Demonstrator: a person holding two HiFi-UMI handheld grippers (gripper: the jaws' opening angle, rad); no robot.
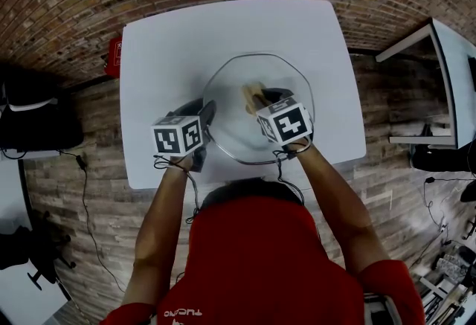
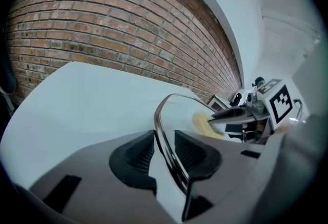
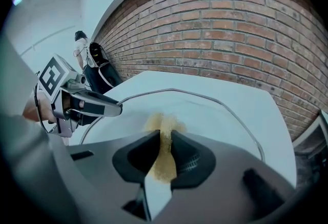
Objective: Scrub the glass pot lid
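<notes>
Left tongs (image 2: pixel 164 154) clenched on near rim of glass pot lid (image 1: pixel 238 85), likely steadying it for scrubbing. Right tongs (image 3: pixel 165 154) narrowed tight on yellow sponge (image 3: pixel 164 125), its far end pressed to glass near lid's centre. Lid rests on white surface (image 1: pixel 163 56); brick wall (image 2: pixel 102 23) beyond.

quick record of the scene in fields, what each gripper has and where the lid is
surface: white table
lid: glass lid on the table, in front of the person
left: left gripper shut on the lid's rim, at its left side
right: right gripper shut on a yellow sponge
sponge place: over the glass near the lid's middle
</notes>
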